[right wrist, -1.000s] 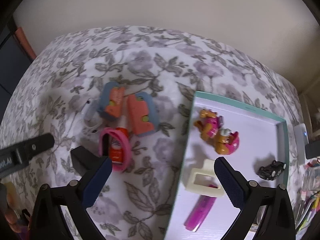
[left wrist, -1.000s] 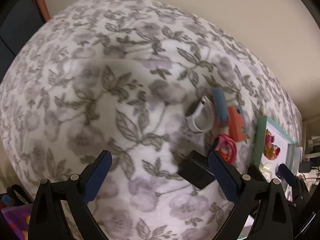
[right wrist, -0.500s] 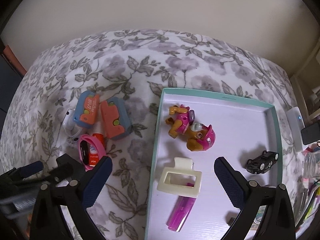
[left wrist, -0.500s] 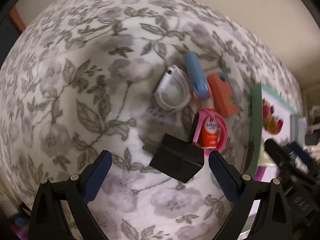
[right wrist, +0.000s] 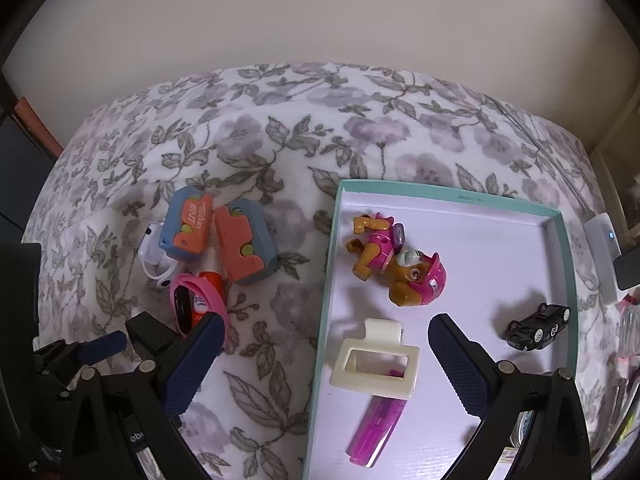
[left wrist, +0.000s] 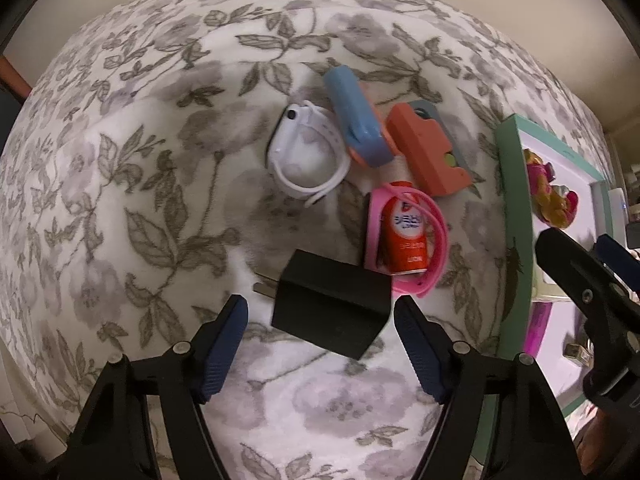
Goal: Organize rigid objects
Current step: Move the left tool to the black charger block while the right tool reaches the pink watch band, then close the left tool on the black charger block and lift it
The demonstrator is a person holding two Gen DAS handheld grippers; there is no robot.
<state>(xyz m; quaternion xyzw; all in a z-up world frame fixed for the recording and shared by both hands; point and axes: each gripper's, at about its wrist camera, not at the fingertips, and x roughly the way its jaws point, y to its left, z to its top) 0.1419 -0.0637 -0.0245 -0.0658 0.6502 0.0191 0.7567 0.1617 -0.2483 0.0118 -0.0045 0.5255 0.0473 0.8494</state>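
The left gripper [left wrist: 320, 312] hangs low over the floral bed cover [left wrist: 120, 208], its 2 fingers [left wrist: 222, 344] spread apart and gripping nothing; the black charger [left wrist: 332, 308] lies on the cover between their tips, touched by neither as far as can be seen. Just beyond the charger lies a pink band [left wrist: 404, 240] looped around an orange bottle [left wrist: 406, 236]. Farther on are a white watch [left wrist: 306, 160], a blue-and-orange block [left wrist: 356, 120] and an orange block [left wrist: 428, 152], clustered close together.

The right gripper [right wrist: 324, 352] is over the near edge of the teal tray [right wrist: 568, 280], its 2 fingers [right wrist: 456, 364] also wide apart and empty. Inside the tray, nearest, a magenta tube [right wrist: 376, 432] lies partly under a cream clip [right wrist: 376, 364], which sits between the fingertips in the right wrist view. Beyond them a pup figure [right wrist: 396, 264] lies on its side, and a black toy car [right wrist: 536, 326] sits by the tray's right wall. The tray rests on the cover to the right of the cluster, with the beige wall [right wrist: 320, 20] behind
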